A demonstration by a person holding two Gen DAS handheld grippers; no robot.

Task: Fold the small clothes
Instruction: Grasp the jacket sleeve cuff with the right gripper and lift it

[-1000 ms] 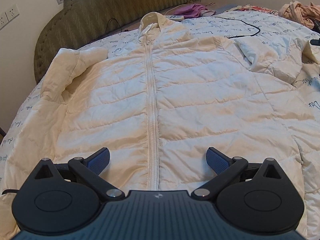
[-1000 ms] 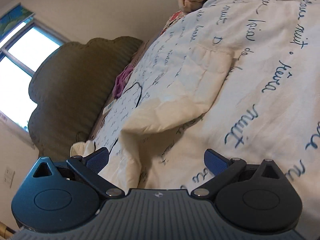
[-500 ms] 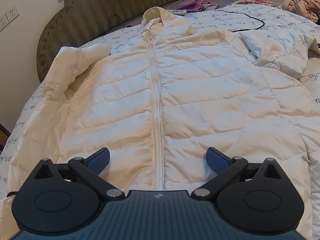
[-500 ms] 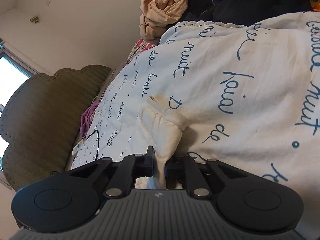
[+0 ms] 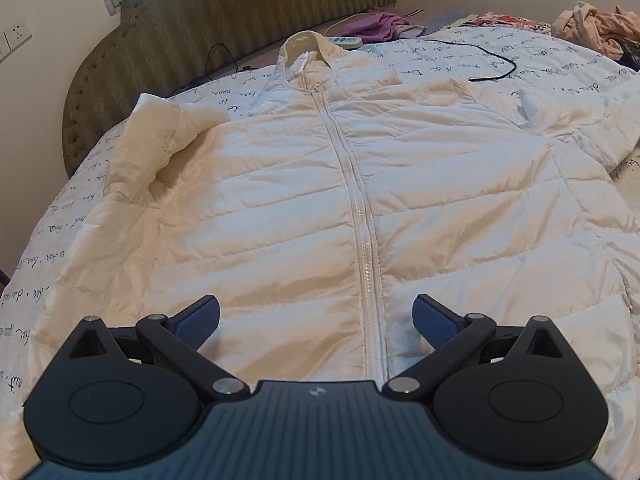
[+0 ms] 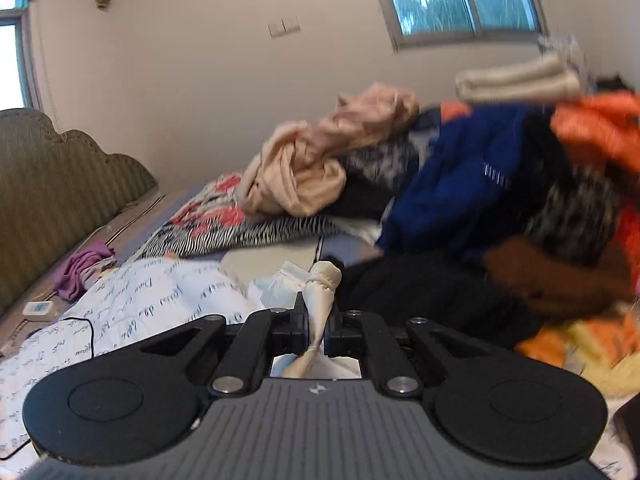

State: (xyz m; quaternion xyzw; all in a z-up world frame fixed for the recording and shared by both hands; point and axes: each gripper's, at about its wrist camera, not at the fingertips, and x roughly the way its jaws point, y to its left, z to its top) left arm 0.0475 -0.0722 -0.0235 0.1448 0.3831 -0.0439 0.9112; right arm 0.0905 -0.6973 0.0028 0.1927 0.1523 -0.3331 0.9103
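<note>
Hovering over the hem of a cream quilted jacket (image 5: 304, 200), the left gripper (image 5: 316, 320) has its jaws spread wide, with nothing between the blue pads (image 5: 198, 318). The jacket lies face up and zipped on a bed (image 5: 52, 236) covered by a white quilt with blue handwriting; the zipper (image 5: 362, 236) runs between the jaws toward the collar (image 5: 306, 46) near the green headboard (image 5: 224, 20). Its sleeve on the left of the view is bunched near the shoulder. A black cable (image 5: 486, 56) curls on the quilt beyond the collar.

In the right wrist view, the right gripper (image 6: 316, 330) is clamped tight on the cuff of the jacket's other sleeve (image 6: 322, 288), which pokes up between the pads. Behind it, at the right, sits a blurred pile of clothes (image 6: 460, 184): peach, blue, black, brown and orange pieces.
</note>
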